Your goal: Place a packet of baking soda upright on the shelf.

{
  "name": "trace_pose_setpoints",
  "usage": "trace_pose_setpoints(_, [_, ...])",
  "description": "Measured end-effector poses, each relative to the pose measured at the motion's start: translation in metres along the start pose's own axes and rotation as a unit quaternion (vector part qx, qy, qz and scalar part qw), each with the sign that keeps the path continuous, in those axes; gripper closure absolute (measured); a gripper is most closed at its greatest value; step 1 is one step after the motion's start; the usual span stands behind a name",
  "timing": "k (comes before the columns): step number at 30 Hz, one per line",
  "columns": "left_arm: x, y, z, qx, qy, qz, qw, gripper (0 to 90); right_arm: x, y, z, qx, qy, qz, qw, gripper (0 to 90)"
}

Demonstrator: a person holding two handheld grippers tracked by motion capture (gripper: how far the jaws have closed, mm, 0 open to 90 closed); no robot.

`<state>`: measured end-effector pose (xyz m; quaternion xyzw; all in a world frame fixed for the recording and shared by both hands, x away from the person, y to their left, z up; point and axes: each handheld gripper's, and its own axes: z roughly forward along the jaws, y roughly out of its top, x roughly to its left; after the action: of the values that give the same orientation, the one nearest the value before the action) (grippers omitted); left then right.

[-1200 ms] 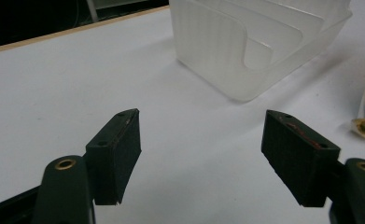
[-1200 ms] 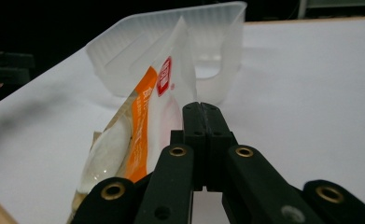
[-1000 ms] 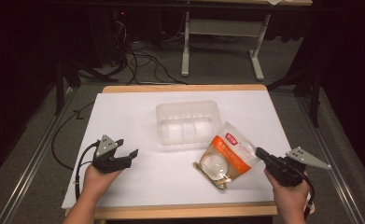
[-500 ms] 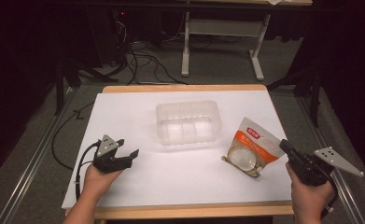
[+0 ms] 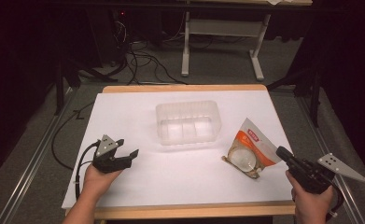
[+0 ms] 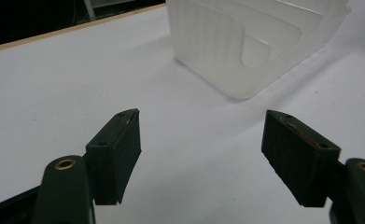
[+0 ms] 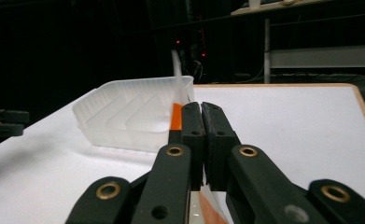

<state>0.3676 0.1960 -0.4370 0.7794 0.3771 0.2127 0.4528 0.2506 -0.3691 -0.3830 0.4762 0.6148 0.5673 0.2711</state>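
Since the frame a second ago the pouch (image 5: 250, 149) has slid from the front middle of the table (image 5: 138, 186) toward its right edge, drawn along by the right gripper (image 5: 283, 151), whose hand now sits past the front right corner; since the half-second frame the two have barely shifted. The left gripper (image 5: 129, 155) has stayed in place near the front left, jaws wide with bare table between them in the left gripper view. The right gripper's jaws are pressed almost together on the pouch's edge; an orange strip of it shows beside and beneath them in the right gripper view, and they have just eased open a trifle. The pouch lies tilted, its lower end on the table, its right corner near the table's right edge, well apart from the bin (image 5: 188, 122) at the centre. Open table lies between the grippers and in front of the bin. The pouch's print is too small to read, and the bin's far wall fades into the dark background in the right gripper view.
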Motion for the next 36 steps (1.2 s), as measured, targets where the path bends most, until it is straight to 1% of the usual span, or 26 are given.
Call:
trace_pose_setpoints(2, [0.0, 0.0, 0.0, 0.001, 0.001, 0.002, 1.0, 28.7, 0.001, -0.001, 0.002, 0.004, 0.0, -0.001, 1.0, 86.2])
trace_pose_setpoints(4, [0.0, 0.0, 0.0, 0.001, 0.0, 0.002, 1.0, 28.7, 0.001, -0.002, 0.004, 0.006, -0.005, -0.002, 1.0, 86.7])
trace_pose_setpoints(5, [0.0, 0.0, 0.0, 0.001, 0.0, 0.002, 1.0, 28.7, 0.0, -0.001, 0.005, 0.006, -0.012, -0.006, 0.9999, 86.2])
trace_pose_setpoints(6, [-0.001, 0.0, 0.0, 0.001, 0.0, 0.002, 1.0, 28.7, 0.0, -0.001, 0.005, 0.006, -0.012, -0.006, 0.9999, 86.2])
trace_pose_setpoints(7, [-0.001, 0.0, 0.001, 0.002, 0.0, 0.002, 1.0, 28.7, -0.001, -0.001, 0.006, 0.007, -0.015, -0.006, 0.9999, 84.5])
trace_pose_setpoints(8, [-0.001, 0.0, 0.001, 0.003, 0.0, 0.002, 1.0, 28.7, -0.005, -0.002, 0.008, 0.009, -0.016, -0.003, 0.9998, 80.4])
trace_pose_setpoints(10, [-0.002, 0.0, 0.0, 0.004, -0.001, 0.006, 1.0, 28.7, -0.013, -0.003, 0.013, 0.012, 0.001, 0.006, 0.9999, 77.4])
trace_pose_setpoints(11, [-0.002, 0.0, 0.0, 0.004, -0.001, 0.008, 1.0, 28.7, -0.013, -0.003, 0.013, 0.012, 0.001, 0.006, 0.9999, 77.4])
trace_pose_setpoints(12, [-0.002, 0.0, 0.001, 0.004, 0.0, 0.008, 1.0, 28.7, -0.016, -0.003, 0.016, 0.015, 0.005, 0.012, 0.9998, 75.8])
trace_pose_setpoints(13, [-0.001, 0.0, 0.001, 0.007, 0.0, 0.009, 0.9999, 28.7, -0.023, -0.005, 0.023, 0.021, 0.005, 0.019, 0.9996, 72.6])
trace_pose_setpoints(14, [-0.001, -0.001, 0.001, 0.007, 0.0, 0.008, 0.9999, 28.7, -0.023, -0.005, 0.023, 0.021, 0.005, 0.019, 0.9996, 72.6])
trace_pose_setpoints(16, [-0.001, -0.001, 0.002, 0.009, 0.0, 0.009, 0.9999, 28.6, -0.028, -0.006, 0.028, 0.027, 0.006, 0.024, 0.9993, 71.3])
trace_pose_setpoints(17, [-0.002, -0.001, 0.003, 0.011, 0.0, 0.009, 0.9999, 28.6, -0.032, -0.005, 0.032, 0.031, 0.003, 0.022, 0.9993, 70.0])
trace_pose_setpoints(18, [-0.002, -0.001, 0.003, 0.013, 0.0, 0.007, 0.9999, 28.6, -0.032, -0.005, 0.032, 0.031, 0.003, 0.022, 0.9993, 70.0])
trace_pose_setpoints(20, [-0.003, -0.002, 0.004, 0.015, -0.002, 0.009, 0.9998, 28.6, -0.039, -0.007, 0.037, 0.034, -0.001, 0.03, 0.999, 66.9])
trace_pose_setpoints(22, [-0.004, -0.002, 0.005, 0.019, -0.004, 0.01, 0.9998, 28.6, -0.042, -0.008, 0.038, 0.038, -0.003, 0.033, 0.9987, 65.7])
trace_pose_setpoints(25, [-0.005, -0.002, 0.005, 0.021, -0.003, 0.012, 0.9997, 28.7, -0.048, -0.01, 0.04, 0.043, -0.002, 0.037, 0.9984, 65.7])
trace_pose_setpoints(28, [-0.006, -0.002, 0.004, 0.02, -0.001, 0.013, 0.9997, 28.6, -0.05, -0.01, 0.042, 0.05, -0.005, 0.031, 0.9983, 64.0])
trace_pose_setpoints(30, [-0.006, -0.002, 0.004, 0.017, 0.0, 0.008, 0.9998, 28.6, -0.053, -0.011, 0.046, 0.055, -0.01, 0.027, 0.9981, 61.5])
trace_pose_setpoints(31, [-0.005, -0.003, 0.004, 0.018, 0.001, 0.009, 0.9998, 28.6, -0.056, -0.013, 0.05, 0.065, -0.009, 0.03, 0.9974, 61.9])
trace_pose_setpoints(33, [-0.005, -0.003, 0.005, 0.021, 0.002, 0.007, 0.9998, 28.7, -0.056, -0.014, 0.051, 0.067, -0.011, 0.027, 0.9973, 62.7])
trace_pose_setpoints(34, [-0.005, -0.004, 0.005, 0.023, 0.001, 0.008, 0.9997, 28.6, -0.056, -0.014, 0.051, 0.066, -0.015, 0.026, 0.9973, 66.4])
trace_pose_setpoints(36, [-0.005, -0.004, 0.006, 0.024, 0.0, 0.007, 0.9997, 28.7, -0.055, -0.014, 0.05, 0.067, -0.013, 0.025, 0.9974, 67.6])
